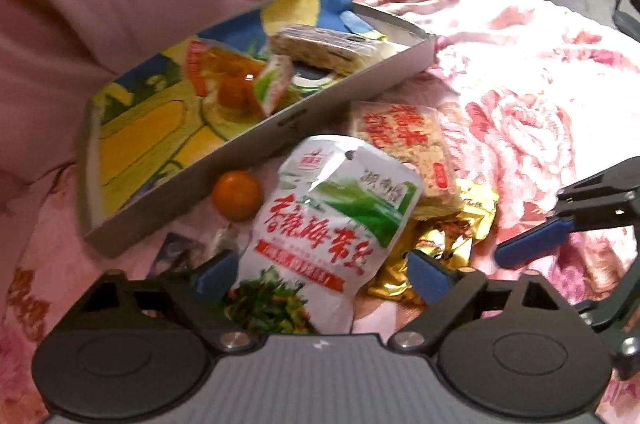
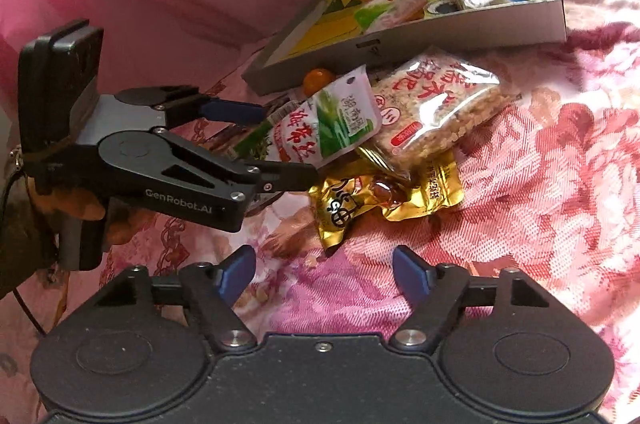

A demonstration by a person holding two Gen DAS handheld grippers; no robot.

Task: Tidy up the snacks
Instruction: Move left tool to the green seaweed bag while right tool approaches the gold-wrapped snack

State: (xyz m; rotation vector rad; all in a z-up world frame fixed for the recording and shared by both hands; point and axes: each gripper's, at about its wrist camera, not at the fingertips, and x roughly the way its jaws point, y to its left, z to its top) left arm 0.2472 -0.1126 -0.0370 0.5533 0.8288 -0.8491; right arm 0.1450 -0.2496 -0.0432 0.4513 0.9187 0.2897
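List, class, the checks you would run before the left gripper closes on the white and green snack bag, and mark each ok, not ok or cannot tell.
1. White and green snack bag lies between the left gripper fingers: ok.
2. Pads already pressing the bag: cannot tell; the jaws stand wide on either side.
3. Right gripper empty, holding nothing: ok.
4. Right gripper off the gold packet: ok, it hovers short of it.
5. Room left in the box: ok, printed floor shows bare at its near end.
6. Orange still outside the box: not ok, to be sorted.
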